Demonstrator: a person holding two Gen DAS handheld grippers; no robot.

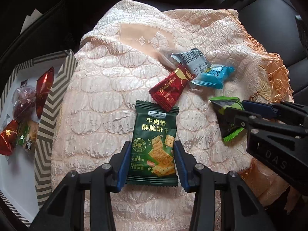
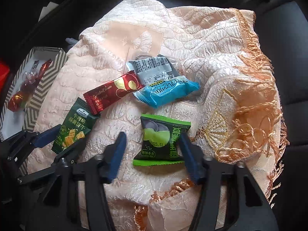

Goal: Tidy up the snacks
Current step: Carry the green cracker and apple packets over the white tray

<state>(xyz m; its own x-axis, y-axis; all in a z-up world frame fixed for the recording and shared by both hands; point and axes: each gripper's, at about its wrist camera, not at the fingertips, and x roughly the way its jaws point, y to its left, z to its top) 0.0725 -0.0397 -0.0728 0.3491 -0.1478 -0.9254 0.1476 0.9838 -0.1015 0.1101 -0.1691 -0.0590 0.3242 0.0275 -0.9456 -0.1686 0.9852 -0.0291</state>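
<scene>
Left gripper (image 1: 152,158): jaws narrowed onto a dark green cracker packet (image 1: 155,146); both blue pads sit against its side edges, lower half between them.
Right gripper (image 2: 152,157): jaws partly closed around a bright green snack packet (image 2: 160,140); right pad touches its edge, left pad stands just apart.
Loose packets ahead of both grippers: three, clustered and overlapping: one red bar (image 2: 113,94), one grey packet (image 2: 152,68), one blue packet (image 2: 167,93).
Packets on the cloth (image 1: 107,88): five in all, counting the two between jaws.
Patterned box (image 1: 48,115): one, left of the left gripper, holding several wrapped candies (image 1: 43,90); exact count unclear.
</scene>
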